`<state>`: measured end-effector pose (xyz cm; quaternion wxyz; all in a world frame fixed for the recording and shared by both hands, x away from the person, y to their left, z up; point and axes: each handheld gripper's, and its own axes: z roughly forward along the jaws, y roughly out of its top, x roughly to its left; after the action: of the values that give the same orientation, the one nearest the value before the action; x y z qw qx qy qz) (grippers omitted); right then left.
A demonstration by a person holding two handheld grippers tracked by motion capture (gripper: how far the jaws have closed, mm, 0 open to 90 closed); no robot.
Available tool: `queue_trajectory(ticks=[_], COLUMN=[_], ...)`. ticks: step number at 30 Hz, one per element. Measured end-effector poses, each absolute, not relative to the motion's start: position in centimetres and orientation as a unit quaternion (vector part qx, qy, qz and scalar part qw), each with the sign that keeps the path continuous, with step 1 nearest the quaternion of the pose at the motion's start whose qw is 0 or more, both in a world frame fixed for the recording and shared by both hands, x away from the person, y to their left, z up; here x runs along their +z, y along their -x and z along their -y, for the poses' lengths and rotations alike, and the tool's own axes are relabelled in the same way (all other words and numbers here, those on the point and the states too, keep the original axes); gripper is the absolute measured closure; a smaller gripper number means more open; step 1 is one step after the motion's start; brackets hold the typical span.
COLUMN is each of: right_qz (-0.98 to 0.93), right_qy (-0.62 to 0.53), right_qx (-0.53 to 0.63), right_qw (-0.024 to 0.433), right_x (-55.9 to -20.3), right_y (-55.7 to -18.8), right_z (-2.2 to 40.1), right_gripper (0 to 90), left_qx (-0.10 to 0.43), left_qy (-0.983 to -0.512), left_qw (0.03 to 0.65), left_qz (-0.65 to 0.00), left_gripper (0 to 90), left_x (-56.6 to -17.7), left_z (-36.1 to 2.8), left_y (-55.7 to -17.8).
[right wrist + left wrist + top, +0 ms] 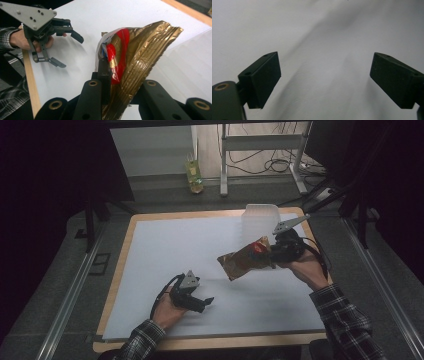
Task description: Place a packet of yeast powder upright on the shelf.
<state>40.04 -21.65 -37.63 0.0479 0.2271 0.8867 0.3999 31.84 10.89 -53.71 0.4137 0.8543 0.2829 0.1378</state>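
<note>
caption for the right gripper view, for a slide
Right gripper clamps a gold and red snack bag above the white table; left gripper open beyond.

My left tool point(204, 301): black body, grey three-cornered plate on top with small screws, black cable looping behind. My right tool point(274, 253): same black build, same grey plate, cable along wrist. Brass-coloured rivets in black jaw links. My sleeves point(345, 315): dark plaid flannel, thin light lines.
</note>
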Motion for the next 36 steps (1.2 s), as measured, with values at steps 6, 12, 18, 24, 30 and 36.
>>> queue_trajectory(ticks=[6, 12, 18, 24, 30, 36], right_qz=[-0.883, -0.882, -0.882, -0.884, -0.884, -0.880], right_qy=[-0.229, -0.226, -0.221, -0.209, -0.203, -0.214], right_qx=[0.405, 0.408, 0.409, 0.408, 0.411, 0.409], right_qw=[0.060, 0.072, 0.078, 0.087, 0.086, 0.112], right_x=[-36.7, -35.6, -34.2, -33.0, -32.4, -31.5], right_y=[-40.3, -40.7, -41.1, -41.9, -42.6, -43.8], right_z=[22.1, 22.7, 23.1, 23.4, 23.9, 24.9], right_gripper=[77.6, 77.6, 77.7, 77.8, 78.0, 78.1], left_qx=[0.136, 0.140, 0.151, 0.161, 0.163, 0.161], left_qy=[-0.854, -0.851, -0.855, -0.858, -0.855, -0.855], left_qw=[0.418, 0.424, 0.422, 0.420, 0.424, 0.424], left_qz=[-0.279, -0.278, -0.262, -0.250, -0.252, -0.252], left_gripper=[7.7, 6.5, 4.2, 2.5, 2.4, 2.3], left_x=[-53.6, -53.6, -53.7, -53.7, -53.6, -53.6], left_z=[-11.1, -11.4, -11.4, -11.3, -11.6, -11.8], left_y=[-31.8, -31.8, -31.7, -31.4, -31.3, -31.4])
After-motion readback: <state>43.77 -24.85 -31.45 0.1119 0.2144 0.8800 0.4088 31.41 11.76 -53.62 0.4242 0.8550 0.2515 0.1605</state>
